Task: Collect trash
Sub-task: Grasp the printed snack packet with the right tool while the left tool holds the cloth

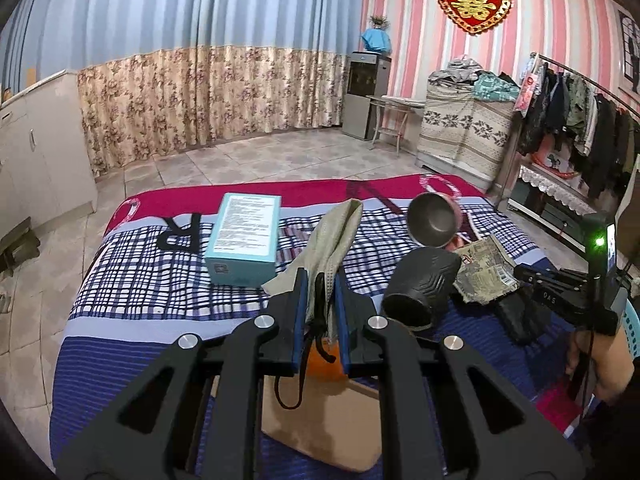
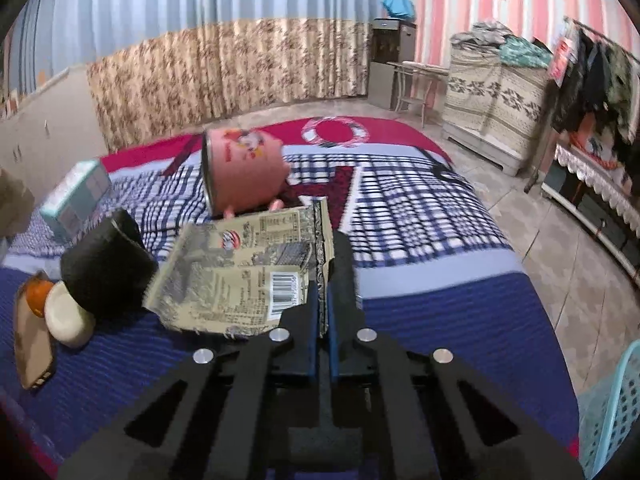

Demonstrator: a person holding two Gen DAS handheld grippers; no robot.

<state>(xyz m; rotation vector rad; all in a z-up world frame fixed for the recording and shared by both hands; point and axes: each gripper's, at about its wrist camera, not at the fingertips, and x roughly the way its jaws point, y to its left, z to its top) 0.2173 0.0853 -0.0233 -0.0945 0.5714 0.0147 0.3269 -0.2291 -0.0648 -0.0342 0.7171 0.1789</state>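
A used face mask (image 1: 334, 240) hangs pinched between the blue pads of the left gripper (image 1: 321, 280), its grey-green body rising past the fingertips and its black ear loop dangling below them. The right gripper (image 2: 322, 286) is clamped on the edge of a crumpled snack wrapper (image 2: 244, 272), which fans out to the left of its fingers, barcode facing up. Just beyond that wrapper a pink cartoon bowl (image 2: 244, 172) lies on its side, and left of it a black ribbed cup (image 2: 108, 260), also tipped over. Farther left sits a light-blue box (image 1: 244, 236). Everything rests on a plaid bedspread (image 2: 420, 216). A turquoise basket (image 2: 616, 404) stands at the right of the fingers.
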